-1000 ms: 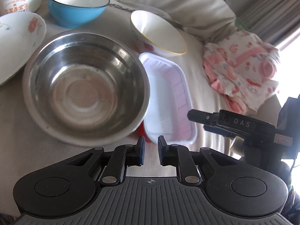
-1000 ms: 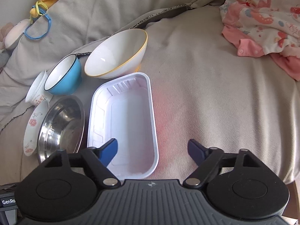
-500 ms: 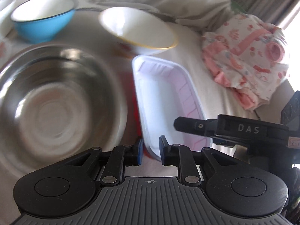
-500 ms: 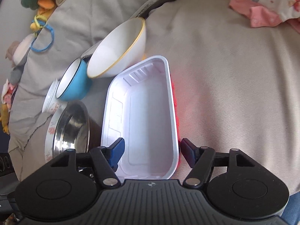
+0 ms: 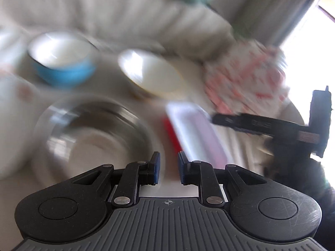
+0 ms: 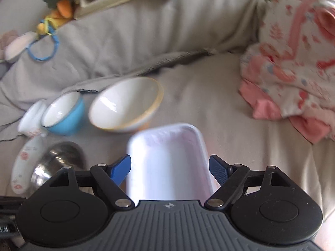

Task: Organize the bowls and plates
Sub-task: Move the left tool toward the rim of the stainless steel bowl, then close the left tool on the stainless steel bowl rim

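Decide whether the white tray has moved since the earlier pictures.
Yes: the white tray has shifted right, away from the steel bowl it lay beside.

The left wrist view is smeared by motion; the steel bowl [image 5: 94, 138] and blue bowl [image 5: 62, 67] lose their outlines; the white tray's [image 6: 167, 163] near end hides behind the gripper body; the floral plate [image 6: 25, 163] is blurred, partly covered.

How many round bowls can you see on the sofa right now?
4: steel bowl nearest left, blue bowl behind it, gold-rimmed white bowl beside the blue one, small printed white bowl far left. More may be hidden.
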`<move>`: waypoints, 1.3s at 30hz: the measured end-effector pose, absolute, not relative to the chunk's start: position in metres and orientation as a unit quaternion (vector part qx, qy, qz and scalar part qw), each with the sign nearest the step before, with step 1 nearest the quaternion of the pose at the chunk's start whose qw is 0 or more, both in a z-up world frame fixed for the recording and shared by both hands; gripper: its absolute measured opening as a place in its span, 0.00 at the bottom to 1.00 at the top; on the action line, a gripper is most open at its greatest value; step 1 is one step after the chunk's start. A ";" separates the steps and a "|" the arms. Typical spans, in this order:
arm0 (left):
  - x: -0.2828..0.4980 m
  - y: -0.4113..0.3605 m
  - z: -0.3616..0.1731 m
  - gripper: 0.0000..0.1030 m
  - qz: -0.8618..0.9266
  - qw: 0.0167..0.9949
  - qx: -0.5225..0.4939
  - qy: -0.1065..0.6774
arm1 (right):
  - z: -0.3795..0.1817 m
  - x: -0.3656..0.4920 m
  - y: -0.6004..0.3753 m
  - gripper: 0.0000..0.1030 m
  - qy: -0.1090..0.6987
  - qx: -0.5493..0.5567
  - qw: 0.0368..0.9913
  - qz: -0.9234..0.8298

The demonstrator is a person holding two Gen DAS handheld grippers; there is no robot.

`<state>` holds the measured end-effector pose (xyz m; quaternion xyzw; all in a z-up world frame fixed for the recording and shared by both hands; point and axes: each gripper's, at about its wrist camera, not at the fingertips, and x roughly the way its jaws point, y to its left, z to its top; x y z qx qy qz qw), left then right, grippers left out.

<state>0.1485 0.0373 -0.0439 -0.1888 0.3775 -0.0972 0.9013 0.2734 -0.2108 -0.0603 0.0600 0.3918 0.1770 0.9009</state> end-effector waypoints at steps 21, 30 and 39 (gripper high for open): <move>0.135 0.150 -0.101 0.27 0.030 0.863 -0.327 0.383 | -0.116 0.297 -0.072 0.98 0.500 0.037 0.819 0.278; 0.157 0.136 -0.116 0.22 0.003 0.847 -0.330 0.416 | -0.121 0.292 -0.077 1.00 0.493 0.066 0.815 0.296; 0.124 0.143 -0.109 0.20 0.001 0.841 -0.316 0.439 | -0.127 0.252 -0.074 1.00 0.517 0.101 0.768 0.364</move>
